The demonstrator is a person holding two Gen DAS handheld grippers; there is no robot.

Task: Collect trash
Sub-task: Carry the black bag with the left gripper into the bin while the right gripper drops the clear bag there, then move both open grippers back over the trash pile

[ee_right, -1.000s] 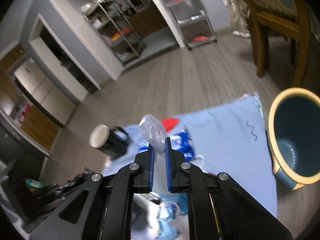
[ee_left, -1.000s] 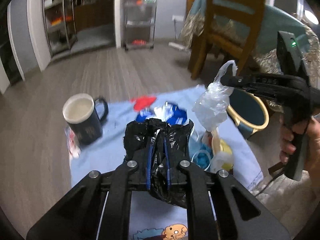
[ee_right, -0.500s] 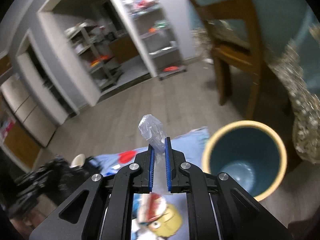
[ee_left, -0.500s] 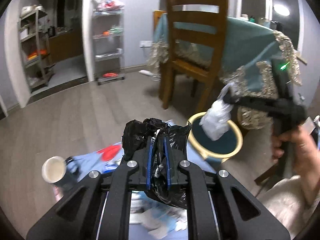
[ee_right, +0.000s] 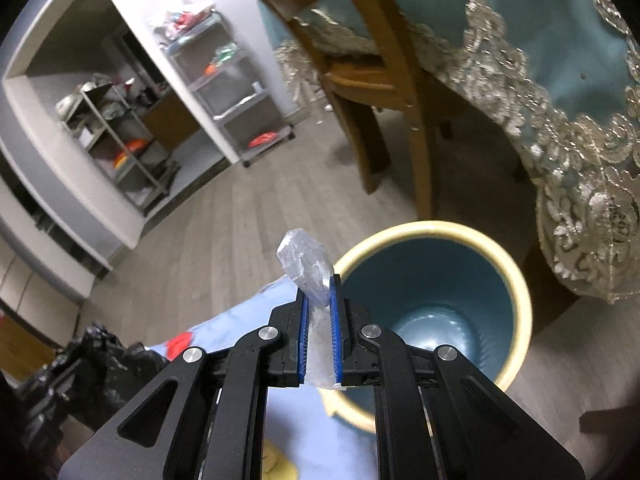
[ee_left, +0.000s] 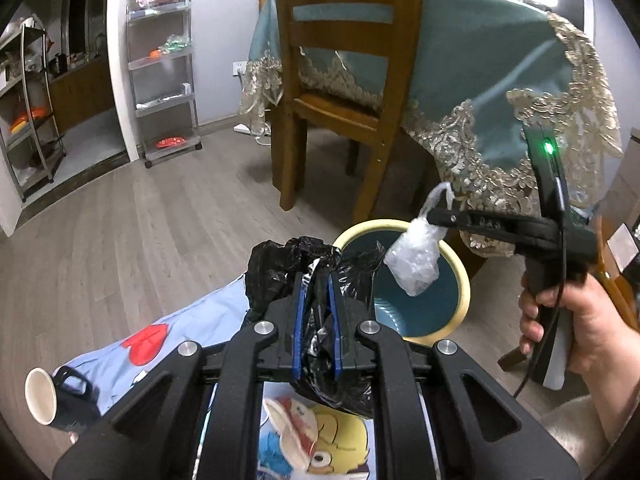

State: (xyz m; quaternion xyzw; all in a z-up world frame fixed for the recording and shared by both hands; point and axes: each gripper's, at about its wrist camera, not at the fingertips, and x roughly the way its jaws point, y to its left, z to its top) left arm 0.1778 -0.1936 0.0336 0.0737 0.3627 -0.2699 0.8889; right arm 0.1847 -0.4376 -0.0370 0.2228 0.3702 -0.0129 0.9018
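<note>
My left gripper (ee_left: 316,284) is shut on a crumpled black plastic bag (ee_left: 280,268), held over the edge of a light blue cloth (ee_left: 188,328). My right gripper (ee_right: 319,292) is shut on a clear plastic bag (ee_right: 304,260). In the left wrist view that clear bag (ee_left: 414,264) hangs from the right gripper (ee_left: 432,213) above the mouth of a teal bin with a cream rim (ee_left: 460,272). The bin (ee_right: 512,268) stands on the wood floor just beyond the cloth; its inside looks bare. The black bag (ee_right: 92,360) also shows at the lower left of the right wrist view.
A dark mug (ee_left: 60,392) lies on the cloth's left part. A wooden chair (ee_left: 344,92) and a table with a teal lace-edged cloth (ee_left: 500,92) stand right behind the bin. Metal shelf racks (ee_left: 164,80) line the far wall. A person's hand (ee_left: 576,320) grips the right gripper's handle.
Both grippers have swung right, away from the cloth and mug, toward the bin. The clear bag now hangs over the bin's mouth. Both grips stayed shut.
</note>
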